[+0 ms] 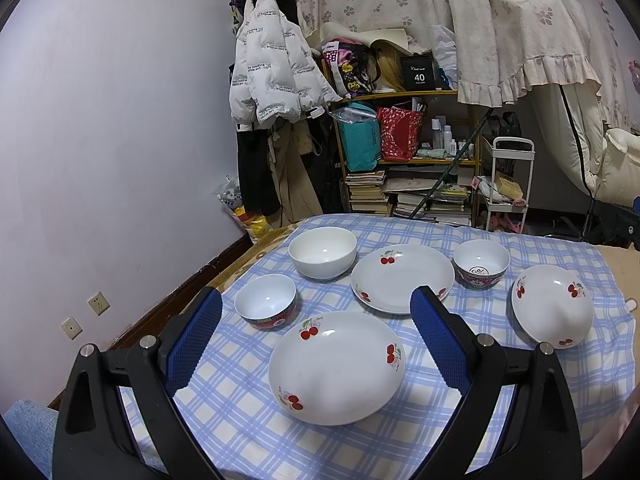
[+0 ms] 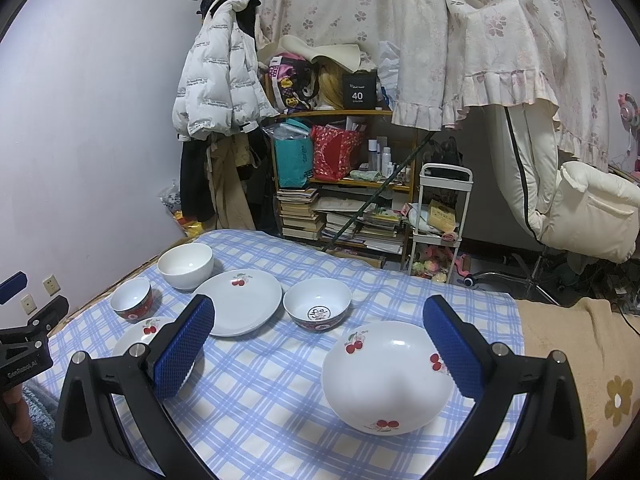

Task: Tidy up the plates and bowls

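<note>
Three white cherry-print plates lie apart on the blue checked tablecloth [image 1: 500, 320]: a near one [image 1: 336, 368], a far middle one [image 1: 402, 278] and a right one [image 1: 552, 306]. A plain white bowl [image 1: 322, 252] and two red-rimmed bowls, a left one [image 1: 266, 300] and a right one [image 1: 481, 262], stand among them. My left gripper [image 1: 316, 304] is open and empty, above the near plate. My right gripper [image 2: 320, 312] is open and empty; the right plate [image 2: 388, 376] lies by its right finger. The right wrist view also shows the middle plate [image 2: 238, 302], the right red bowl [image 2: 317, 308], the white bowl [image 2: 185, 266] and the left red bowl [image 2: 131, 303].
A wall [image 1: 100, 140] runs along the table's left edge. Behind the table stand a cluttered wooden shelf [image 1: 404, 152] with books, a hanging white jacket [image 1: 272, 72], a small white cart [image 1: 506, 184] and a cream chair [image 2: 592, 216]. The left gripper's body shows in the right wrist view [image 2: 28, 344].
</note>
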### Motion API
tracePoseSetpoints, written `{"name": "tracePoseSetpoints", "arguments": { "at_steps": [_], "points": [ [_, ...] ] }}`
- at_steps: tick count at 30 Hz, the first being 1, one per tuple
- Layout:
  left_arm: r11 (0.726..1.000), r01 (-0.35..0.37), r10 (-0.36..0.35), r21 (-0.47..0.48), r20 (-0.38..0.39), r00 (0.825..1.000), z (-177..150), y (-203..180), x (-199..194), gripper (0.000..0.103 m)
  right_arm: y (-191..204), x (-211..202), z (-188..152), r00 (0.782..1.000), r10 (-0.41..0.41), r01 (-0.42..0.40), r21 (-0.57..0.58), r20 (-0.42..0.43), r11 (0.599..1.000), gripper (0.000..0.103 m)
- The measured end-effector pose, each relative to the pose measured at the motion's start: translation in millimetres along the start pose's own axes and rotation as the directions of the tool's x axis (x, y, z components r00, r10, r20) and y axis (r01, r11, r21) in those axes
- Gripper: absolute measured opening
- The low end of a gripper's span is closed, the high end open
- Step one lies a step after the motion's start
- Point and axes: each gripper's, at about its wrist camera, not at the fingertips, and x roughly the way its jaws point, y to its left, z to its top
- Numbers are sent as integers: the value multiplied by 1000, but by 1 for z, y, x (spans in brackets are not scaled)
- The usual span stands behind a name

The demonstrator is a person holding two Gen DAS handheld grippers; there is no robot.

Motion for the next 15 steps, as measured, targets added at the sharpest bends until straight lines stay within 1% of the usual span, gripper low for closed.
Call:
{"name": "tracePoseSetpoints", "arguments": {
  "at_steps": [3,6,7,9,15],
  "points": [
    [1000,-1,1,1,-13,1000,-2,0,2,94,-1,-3,1,1000,-12,12,-7,-6,1000,103],
    [1000,1,-1,-14,-34,999,-6,3,7,94,-1,-3,-1,1000,-5,5,-8,-8,1000,103],
    [1000,1,-2,-23,-45,999,-6,5,8,94,-5,1,-11,1000,1,-1,-8,-11,1000,103],
    [999,1,-3,-38,-59,998,-4,10,11,94,-6,6,-12,1000,19,-19,-7,-15,1000,103],
    [997,-49,44,-63,-83,996,8,26,25,94,12,19,-5,999,44,-45,-28,-25,999,103]
  ]
}}
